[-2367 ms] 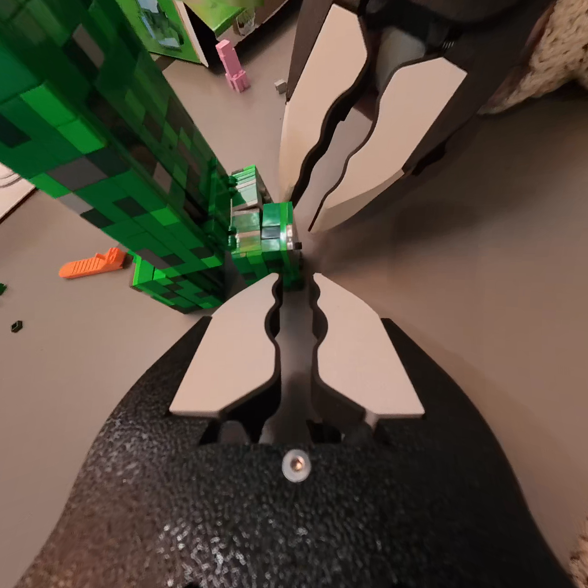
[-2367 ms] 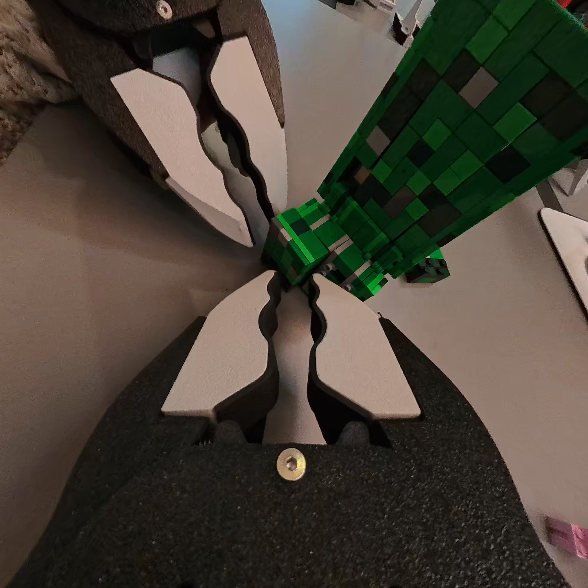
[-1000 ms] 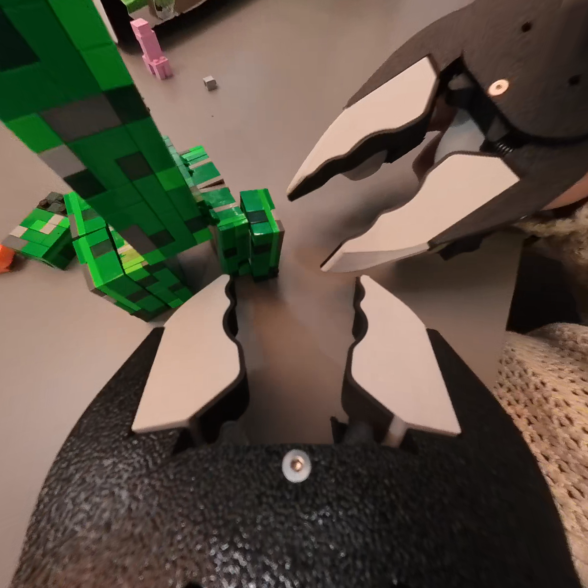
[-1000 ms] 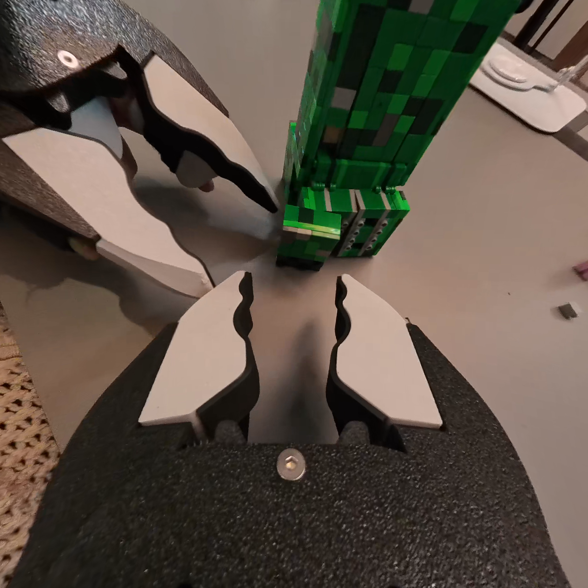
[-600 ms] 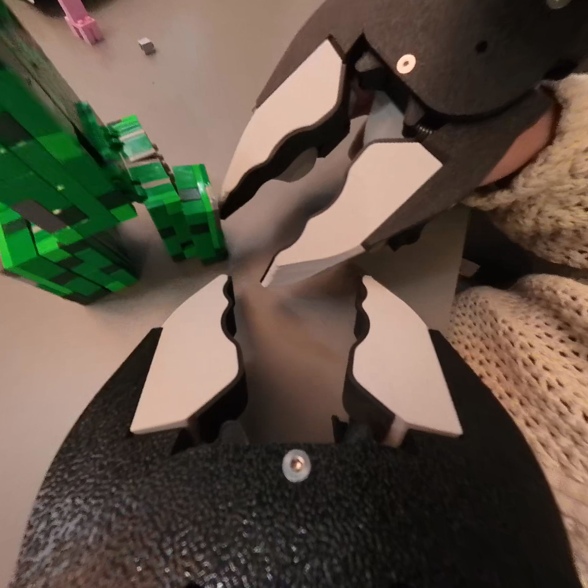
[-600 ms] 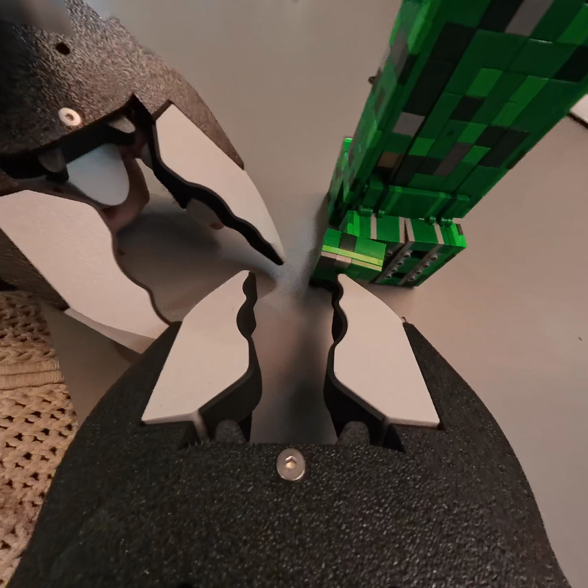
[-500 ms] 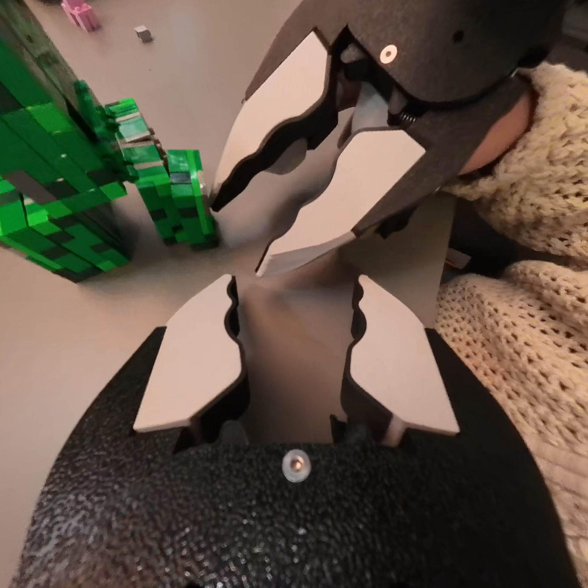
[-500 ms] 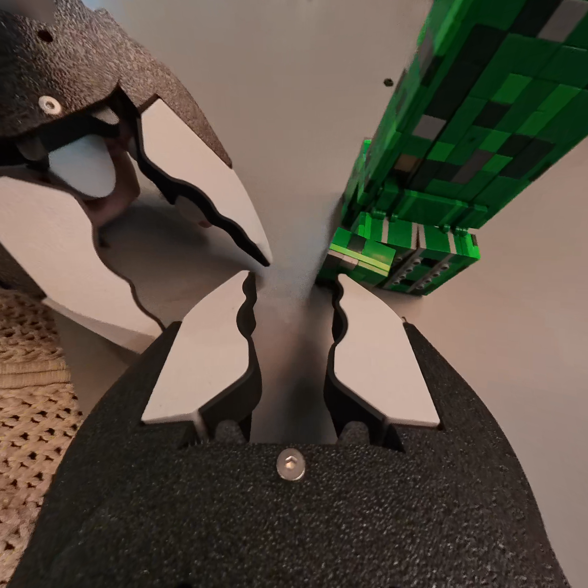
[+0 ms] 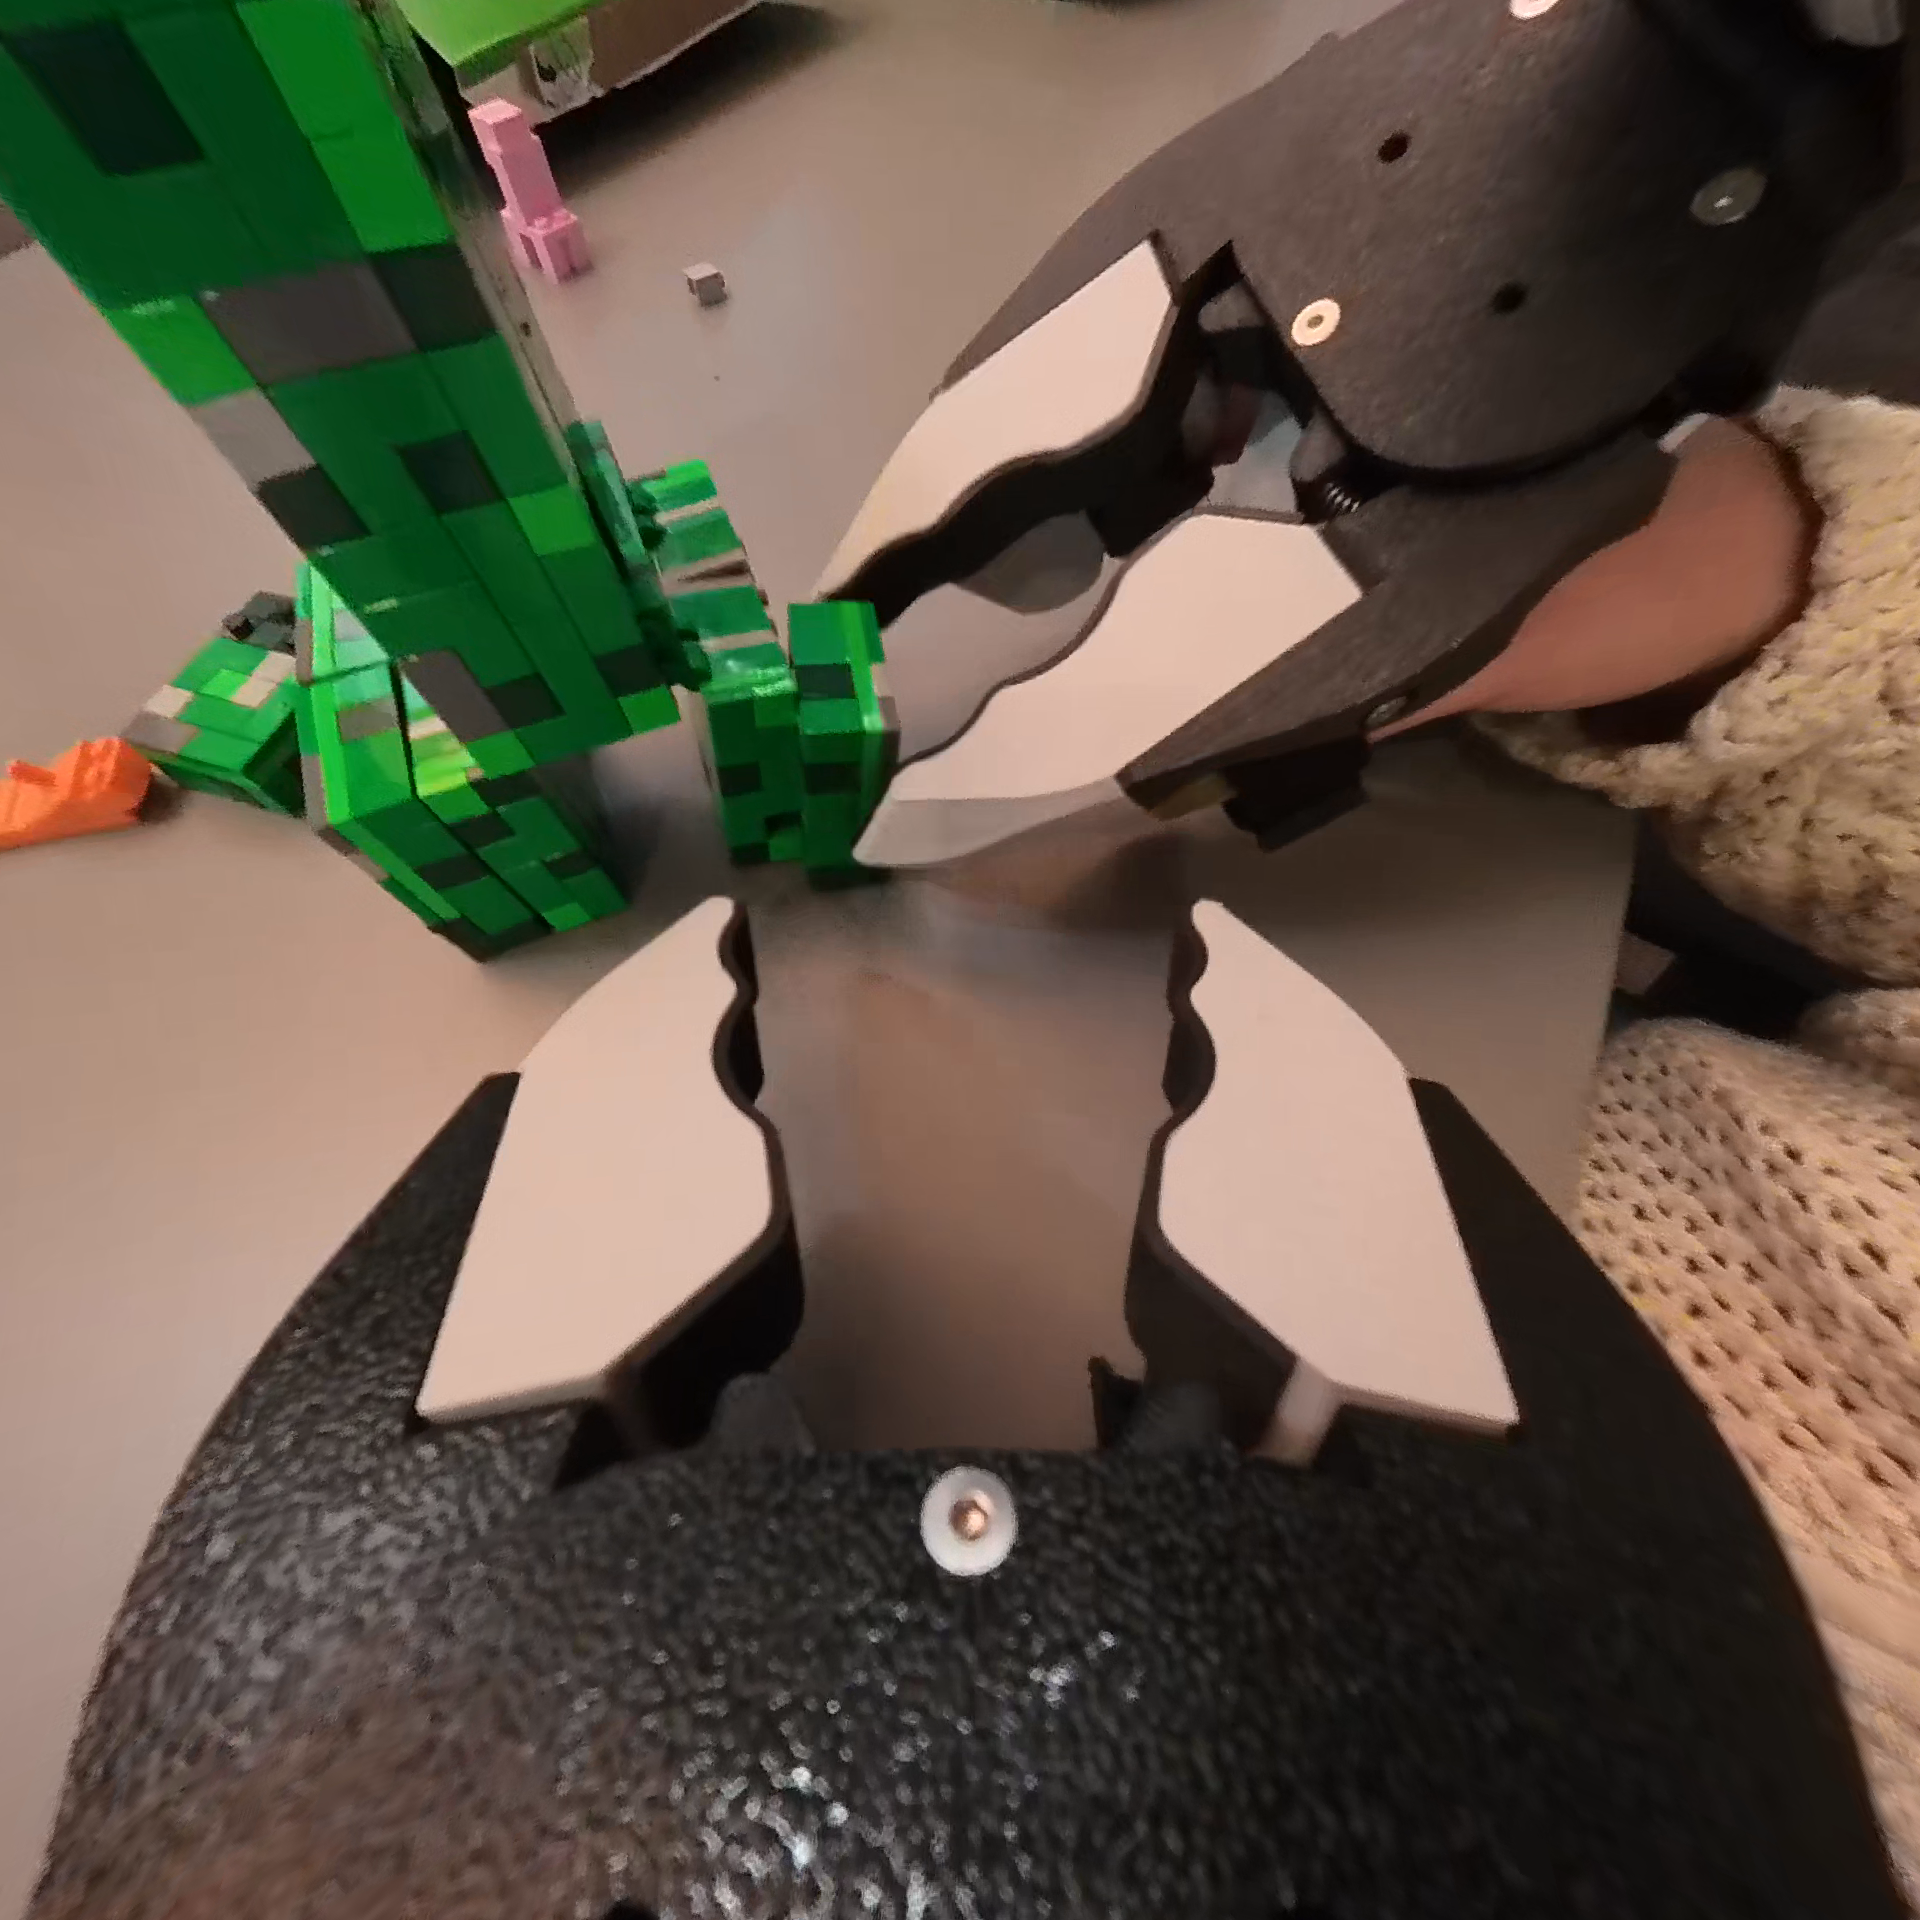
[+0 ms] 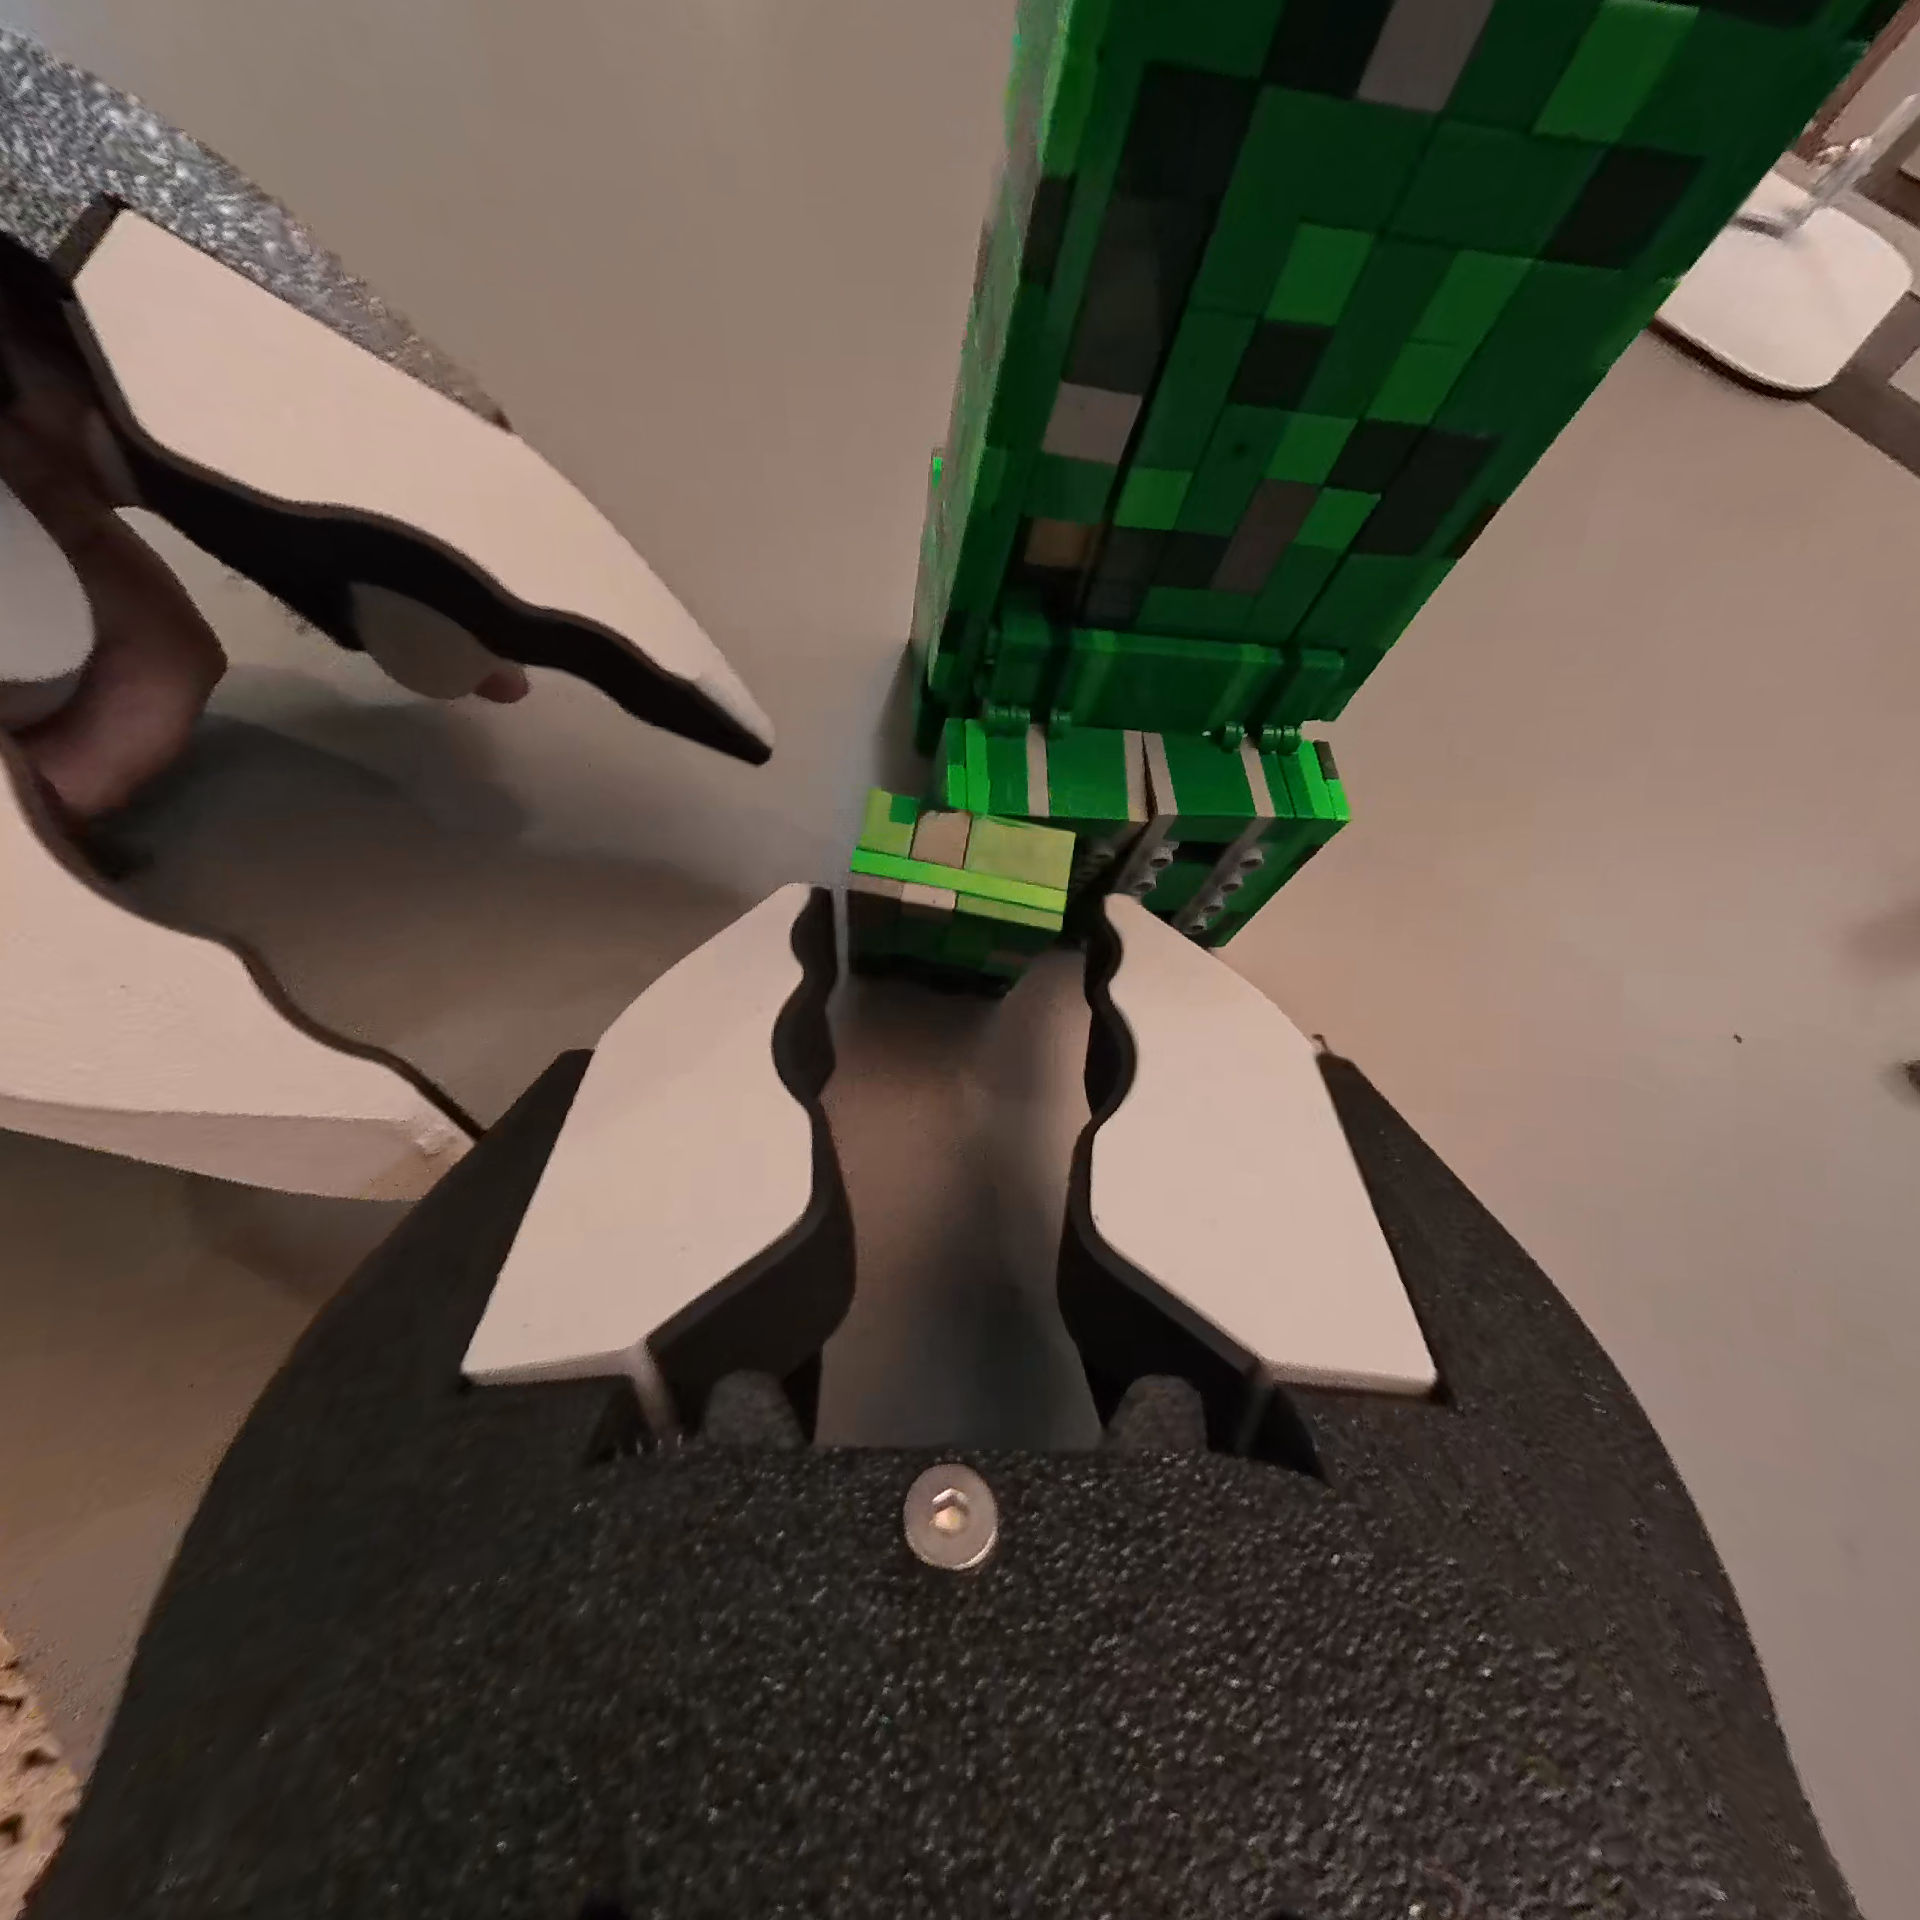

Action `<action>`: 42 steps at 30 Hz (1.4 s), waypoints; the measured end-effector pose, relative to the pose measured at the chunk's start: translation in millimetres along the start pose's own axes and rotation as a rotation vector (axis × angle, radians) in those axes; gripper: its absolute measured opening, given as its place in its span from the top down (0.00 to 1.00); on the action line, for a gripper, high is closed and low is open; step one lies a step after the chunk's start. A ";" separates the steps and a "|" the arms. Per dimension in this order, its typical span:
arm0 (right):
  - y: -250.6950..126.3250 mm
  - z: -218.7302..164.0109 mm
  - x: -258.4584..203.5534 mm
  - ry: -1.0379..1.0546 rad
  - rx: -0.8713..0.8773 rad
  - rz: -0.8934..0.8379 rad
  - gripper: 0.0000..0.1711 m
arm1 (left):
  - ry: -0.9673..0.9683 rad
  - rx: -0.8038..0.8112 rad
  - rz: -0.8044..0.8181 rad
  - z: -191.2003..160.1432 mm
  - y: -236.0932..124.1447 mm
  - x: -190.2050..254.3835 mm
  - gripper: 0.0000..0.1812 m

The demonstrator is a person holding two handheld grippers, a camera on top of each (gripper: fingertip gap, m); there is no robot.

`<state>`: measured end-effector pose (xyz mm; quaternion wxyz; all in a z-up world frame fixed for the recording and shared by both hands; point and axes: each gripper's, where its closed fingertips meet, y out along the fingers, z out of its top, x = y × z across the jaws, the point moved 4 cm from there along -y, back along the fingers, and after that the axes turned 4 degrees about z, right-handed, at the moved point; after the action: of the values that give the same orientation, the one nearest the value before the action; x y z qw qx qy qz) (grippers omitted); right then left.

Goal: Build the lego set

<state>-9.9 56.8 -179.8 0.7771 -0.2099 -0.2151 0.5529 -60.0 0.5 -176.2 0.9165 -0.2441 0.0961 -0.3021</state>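
A tall green lego figure [image 9: 343, 364] stands on the grey table, at the left of the left wrist view and at the upper right of the right wrist view [image 10: 1247, 364]. A small green foot block [image 9: 805, 738] stands by its base. My right gripper [image 10: 961, 904] is open, and its fingertips straddle the near end of this block [image 10: 966, 883]. The left wrist view shows the right gripper [image 9: 842, 727] with one tip above and one below the block. My left gripper [image 9: 961, 925] is open and empty, just short of the block.
A pink lego figure [image 9: 530, 197] and a small grey piece [image 9: 707, 283] lie farther back. An orange piece [image 9: 73, 795] and a small green build [image 9: 218, 717] lie at the left. A white stand base [image 10: 1766, 301] sits at the far right. A knitted sleeve [image 9: 1766, 727] is by the table edge. Both grippers' tips are roughly 15 centimetres from the orange piece [image 9: 73, 795].
My right gripper has moved forward until its tips straddle the small green block. My left gripper has swung back toward the figure. Both stay open.
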 end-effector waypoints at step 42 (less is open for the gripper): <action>-55.9 10.9 51.4 -0.160 0.045 0.215 0.69 | 0.030 -0.049 0.022 -1.5 9.0 -10.4 0.65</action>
<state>42.1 89.8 -134.1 0.6983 -0.1698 -0.2402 0.6526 -64.2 12.5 -181.8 0.9119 -0.2610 0.1198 -0.2931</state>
